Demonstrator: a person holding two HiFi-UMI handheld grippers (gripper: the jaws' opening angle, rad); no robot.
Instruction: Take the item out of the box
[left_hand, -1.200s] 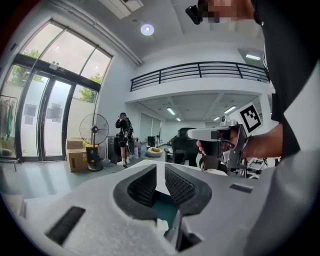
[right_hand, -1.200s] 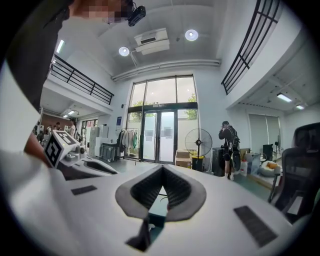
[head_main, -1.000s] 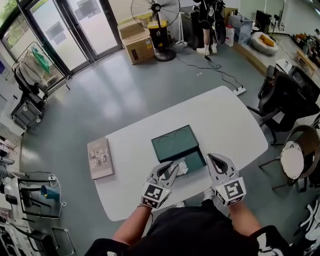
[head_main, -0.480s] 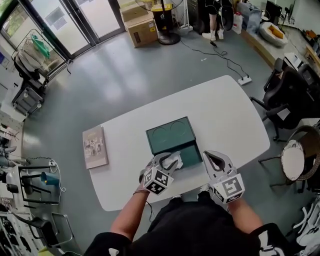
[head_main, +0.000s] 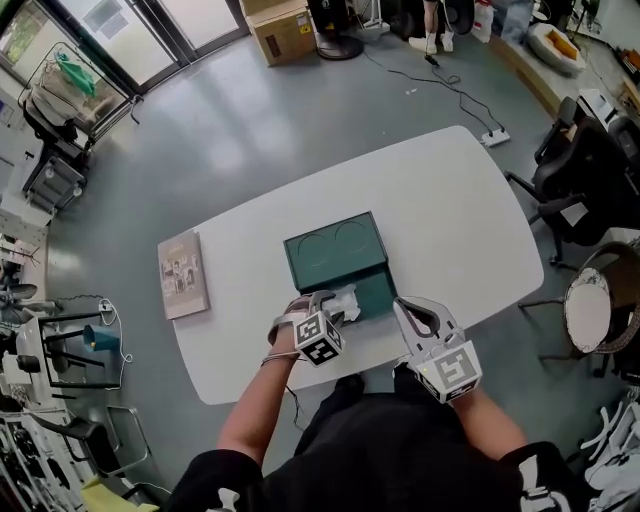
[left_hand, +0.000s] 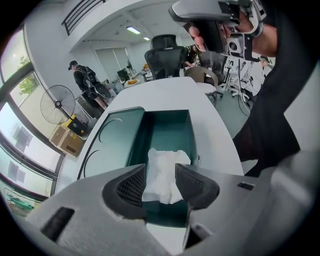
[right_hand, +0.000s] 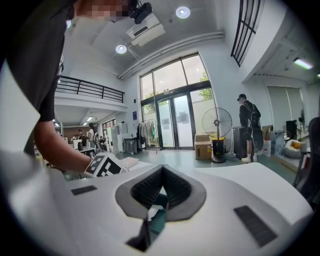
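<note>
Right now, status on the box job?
Left hand-held gripper opening, white wad between jaws, inside green box. Right hand-held gripper shut, empty. Nothing blocking.

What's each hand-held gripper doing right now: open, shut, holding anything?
Left hand-held gripper: jaws opening, white wad between them, no longer pinched.
Right hand-held gripper: shut, empty.

I can't read any txt in these views. Book (head_main: 183, 274), left of centre: cover print too small to make out. Cardboard box (head_main: 283, 30), top edge: markings illegible at this res. Left marker cube (head_main: 320, 339), lower centre, & right marker cube (head_main: 448, 369), lower right: b/w square codes only, no letters or nos. Green box lid (head_main: 335, 247), centre: two circle outlines, no lettering.
</note>
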